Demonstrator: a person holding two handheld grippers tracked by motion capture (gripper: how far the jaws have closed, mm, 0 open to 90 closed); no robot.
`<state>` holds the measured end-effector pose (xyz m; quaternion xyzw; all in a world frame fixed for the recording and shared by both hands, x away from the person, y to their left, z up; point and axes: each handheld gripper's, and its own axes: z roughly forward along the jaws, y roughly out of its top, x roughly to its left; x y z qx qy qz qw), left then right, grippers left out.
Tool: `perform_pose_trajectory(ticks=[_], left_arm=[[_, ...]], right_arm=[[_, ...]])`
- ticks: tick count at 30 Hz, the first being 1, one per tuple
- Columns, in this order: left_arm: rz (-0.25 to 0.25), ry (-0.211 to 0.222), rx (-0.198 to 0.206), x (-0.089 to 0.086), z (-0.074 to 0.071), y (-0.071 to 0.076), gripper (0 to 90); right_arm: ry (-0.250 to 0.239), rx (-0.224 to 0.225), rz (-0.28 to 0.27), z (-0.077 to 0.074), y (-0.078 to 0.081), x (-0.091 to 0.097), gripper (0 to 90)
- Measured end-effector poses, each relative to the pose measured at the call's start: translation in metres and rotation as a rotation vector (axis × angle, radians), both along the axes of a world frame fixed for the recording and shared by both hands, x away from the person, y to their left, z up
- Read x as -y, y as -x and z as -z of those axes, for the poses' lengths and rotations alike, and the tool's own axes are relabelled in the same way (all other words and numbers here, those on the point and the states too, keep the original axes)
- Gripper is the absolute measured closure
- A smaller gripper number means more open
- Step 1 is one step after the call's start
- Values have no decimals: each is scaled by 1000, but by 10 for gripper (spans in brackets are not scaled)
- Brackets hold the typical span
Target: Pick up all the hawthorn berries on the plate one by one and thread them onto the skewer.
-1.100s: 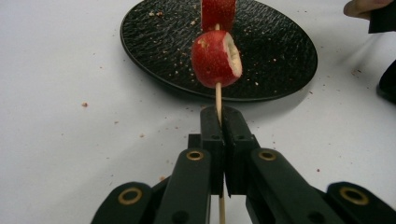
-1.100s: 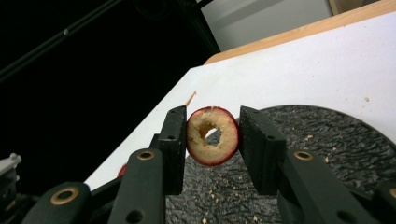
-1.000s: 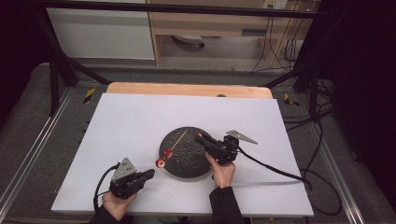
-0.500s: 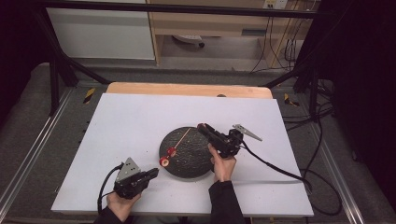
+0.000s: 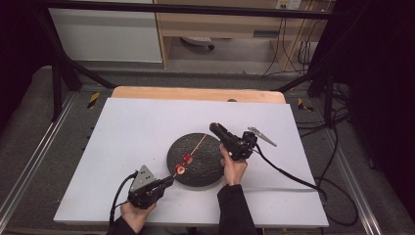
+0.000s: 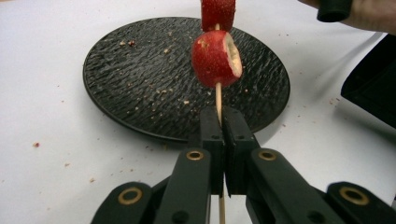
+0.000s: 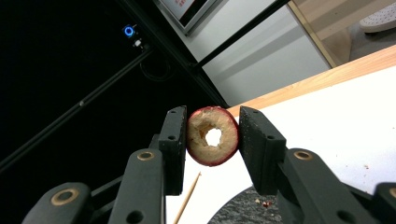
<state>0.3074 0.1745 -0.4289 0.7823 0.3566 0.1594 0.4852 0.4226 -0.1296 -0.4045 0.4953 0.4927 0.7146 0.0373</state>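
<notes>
- Left gripper (image 5: 164,182): jaws clamped on the blunt end of the wooden skewer (image 6: 218,100), at the near-left edge of the black plate (image 5: 208,171), as seen in the high view.
- Skewer: held just above the plate, long axis running from lower left to upper right across it, free tip aimed toward the right gripper (image 5: 215,128). Two red fruit rings already threaded near the held end: lower ring (image 6: 216,59), second ring (image 6: 218,13) just beyond it.
- Right gripper: jaws closed on a third fruit ring (image 7: 213,135), gripped by its rim, centre hole left clear, poised over the plate's far right edge.
- Step judged in hand: threading the third ring; tip not yet entered, seen below the ring in the right gripper view.
- Next move judged needed: hole to be lined up with the skewer axis, ring to be slid down toward the other two, skewer to be kept steady.
- Worktop (image 5: 127,132): white, crumbs scattered near the plate.
</notes>
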Motion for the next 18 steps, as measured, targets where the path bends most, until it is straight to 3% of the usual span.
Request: perform_pose_trajectory(ticks=[18], left_arm=[[4, 48, 10, 15, 1, -1, 879]], right_arm=[[-61, 13, 13, -2, -1, 0, 636]])
